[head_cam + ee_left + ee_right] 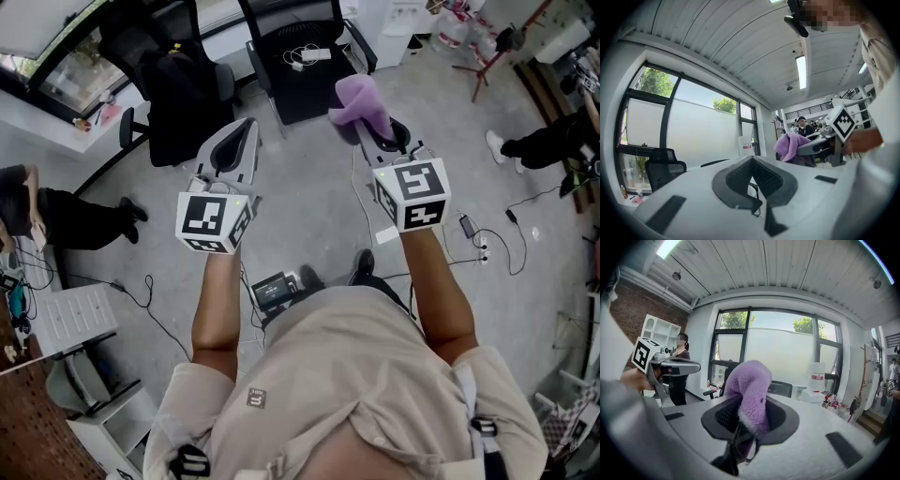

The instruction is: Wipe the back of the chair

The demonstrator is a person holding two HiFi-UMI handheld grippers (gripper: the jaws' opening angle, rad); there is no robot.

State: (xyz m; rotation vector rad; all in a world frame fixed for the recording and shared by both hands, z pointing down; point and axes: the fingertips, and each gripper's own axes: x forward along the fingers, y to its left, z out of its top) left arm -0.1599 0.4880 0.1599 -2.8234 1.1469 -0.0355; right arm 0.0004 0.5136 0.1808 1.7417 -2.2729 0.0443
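Observation:
I hold both grippers up over the grey floor. My right gripper [354, 120] [749, 405] is shut on a fluffy purple cloth [359, 101] [750, 383] that bulges up out of its jaws. My left gripper [247, 126] [751, 162] is shut with nothing in it, a hand's width left of the right one. Ahead of the left gripper stands a black office chair [178, 98], its back toward me. A second black chair [298, 67] with a white cable on its seat stands farther off, ahead of the right gripper. The left gripper view shows a black chair [661, 169] by the window and the purple cloth [793, 144].
A seated person [70, 223] is at the left, and another person's legs [539, 141] show at the right. Cables and a power strip [473, 239] lie on the floor on the right. A white shelf unit [80, 314] stands at lower left, a desk [42, 117] at upper left.

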